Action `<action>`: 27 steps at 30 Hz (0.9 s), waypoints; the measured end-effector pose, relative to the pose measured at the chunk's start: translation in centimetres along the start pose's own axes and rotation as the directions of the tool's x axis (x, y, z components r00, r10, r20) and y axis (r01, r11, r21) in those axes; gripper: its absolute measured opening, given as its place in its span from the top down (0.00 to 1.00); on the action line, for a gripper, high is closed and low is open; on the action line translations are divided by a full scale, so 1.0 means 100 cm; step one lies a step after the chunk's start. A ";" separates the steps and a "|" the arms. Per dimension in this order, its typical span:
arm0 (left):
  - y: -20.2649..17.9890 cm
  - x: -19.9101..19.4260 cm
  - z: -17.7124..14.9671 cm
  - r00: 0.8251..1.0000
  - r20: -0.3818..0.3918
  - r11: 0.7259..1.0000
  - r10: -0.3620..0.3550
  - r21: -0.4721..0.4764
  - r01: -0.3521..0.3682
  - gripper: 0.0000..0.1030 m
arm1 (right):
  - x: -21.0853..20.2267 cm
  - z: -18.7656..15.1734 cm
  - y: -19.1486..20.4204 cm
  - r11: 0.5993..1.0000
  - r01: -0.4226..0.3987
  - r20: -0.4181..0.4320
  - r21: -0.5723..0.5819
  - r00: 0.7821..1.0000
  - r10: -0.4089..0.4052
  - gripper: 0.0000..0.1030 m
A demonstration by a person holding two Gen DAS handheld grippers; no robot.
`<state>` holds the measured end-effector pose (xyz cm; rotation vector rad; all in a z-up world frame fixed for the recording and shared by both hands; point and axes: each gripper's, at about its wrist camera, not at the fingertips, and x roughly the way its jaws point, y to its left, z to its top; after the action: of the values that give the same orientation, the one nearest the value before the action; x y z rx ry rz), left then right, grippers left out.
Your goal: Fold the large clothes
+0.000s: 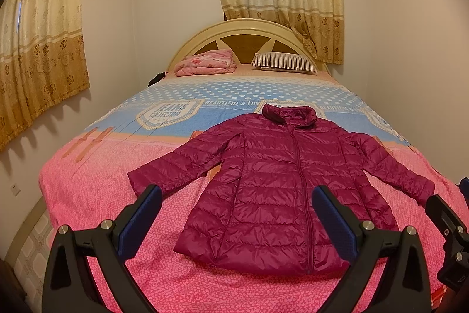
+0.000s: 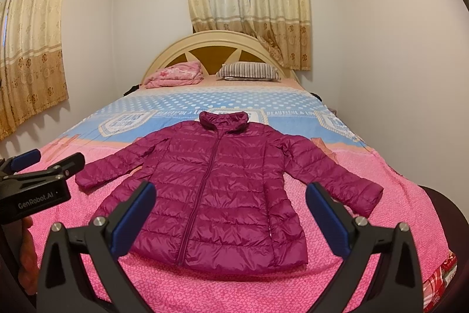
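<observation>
A: Blue-padded jaws stand wide on the left gripper (image 1: 236, 213) and the right gripper (image 2: 230, 210), both empty.
B: Nothing's folded; the magenta puffer jacket (image 2: 222, 189) lies flat, zipped, sleeves spread, on the bed (image 2: 205, 292).
A: Probably a sleeve cuff first.

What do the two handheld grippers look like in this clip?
Both the left gripper and the right gripper have matte black angular frames, silver round bolts and blue finger pads. The left gripper's black body reads "GenRobot.AI" in white. No sleeves or cables visible.

Puffer jacket (image 2: 217, 189) flat on bed (image 2: 263, 289), hand-held gripper (image 2: 231, 204) open
</observation>
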<state>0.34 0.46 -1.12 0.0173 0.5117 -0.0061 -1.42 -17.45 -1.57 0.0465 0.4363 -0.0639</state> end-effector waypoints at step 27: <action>0.000 0.000 0.001 1.000 0.000 1.000 0.001 -0.007 -0.001 0.01 | 0.003 -0.004 0.004 1.000 -0.005 -0.006 -0.002 1.000 0.005 0.00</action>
<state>0.40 0.50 -1.09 0.0106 0.5114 -0.0031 -1.27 -17.06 -2.09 0.0457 0.4422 -0.0587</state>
